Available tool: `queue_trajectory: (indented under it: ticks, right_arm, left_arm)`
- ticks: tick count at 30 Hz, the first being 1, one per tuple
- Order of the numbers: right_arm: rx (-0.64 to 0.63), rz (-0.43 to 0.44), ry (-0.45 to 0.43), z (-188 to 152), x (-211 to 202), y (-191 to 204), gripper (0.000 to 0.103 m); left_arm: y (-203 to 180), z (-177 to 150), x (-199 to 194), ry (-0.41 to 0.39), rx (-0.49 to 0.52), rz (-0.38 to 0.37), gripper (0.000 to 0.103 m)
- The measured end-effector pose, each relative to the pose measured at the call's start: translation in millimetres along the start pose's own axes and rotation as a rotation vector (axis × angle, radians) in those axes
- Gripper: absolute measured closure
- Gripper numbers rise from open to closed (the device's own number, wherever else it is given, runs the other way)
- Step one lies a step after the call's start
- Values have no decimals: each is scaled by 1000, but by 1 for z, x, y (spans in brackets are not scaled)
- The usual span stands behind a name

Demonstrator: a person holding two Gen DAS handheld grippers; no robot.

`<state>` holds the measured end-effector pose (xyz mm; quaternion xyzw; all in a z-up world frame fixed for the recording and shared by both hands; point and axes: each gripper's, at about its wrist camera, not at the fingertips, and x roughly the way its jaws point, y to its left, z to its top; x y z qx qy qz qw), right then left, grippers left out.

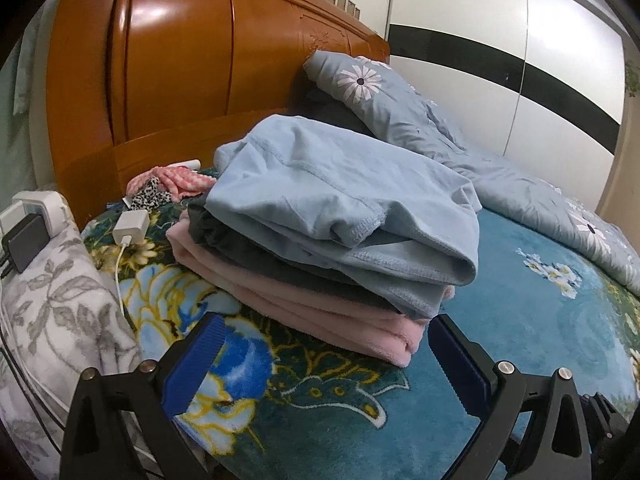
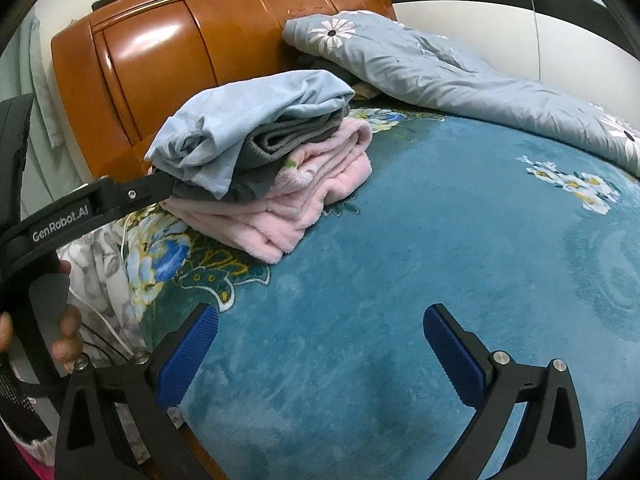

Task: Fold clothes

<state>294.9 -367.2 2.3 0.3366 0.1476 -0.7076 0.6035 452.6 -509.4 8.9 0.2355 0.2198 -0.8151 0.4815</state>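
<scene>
A stack of folded clothes sits on the blue floral blanket point(image 1: 520, 312): a light blue garment point(image 1: 340, 200) on top, a dark grey one point(image 1: 256, 252) under it, a pink fleece one point(image 1: 320, 312) at the bottom. My left gripper point(image 1: 320, 344) is open and empty, just in front of the stack's near edge. In the right wrist view the same stack shows light blue point(image 2: 248, 128), grey point(image 2: 288, 136) and pink point(image 2: 288, 208). My right gripper point(image 2: 320, 332) is open and empty over bare blanket point(image 2: 440, 240), well short of the stack. The left gripper's arm point(image 2: 100, 208) reaches to the stack's left side.
A wooden headboard point(image 1: 180, 60) stands behind. A grey flowered quilt point(image 1: 460, 128) lies crumpled at back right. A white charger with cable point(image 1: 130, 228), a pink-white cloth point(image 1: 180, 178) and a grey leaf-print pillow point(image 1: 60, 300) with plugs lie at left. White wardrobe doors point(image 1: 560, 60) are at right.
</scene>
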Motion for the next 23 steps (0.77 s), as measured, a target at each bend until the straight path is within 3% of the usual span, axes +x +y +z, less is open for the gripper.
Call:
queue_trajectory:
  ticks: [23]
  right_arm:
    - [-8,-6,9,-3,-2,3,0]
  left_arm:
    - [0,-4,3,7,6,20,0]
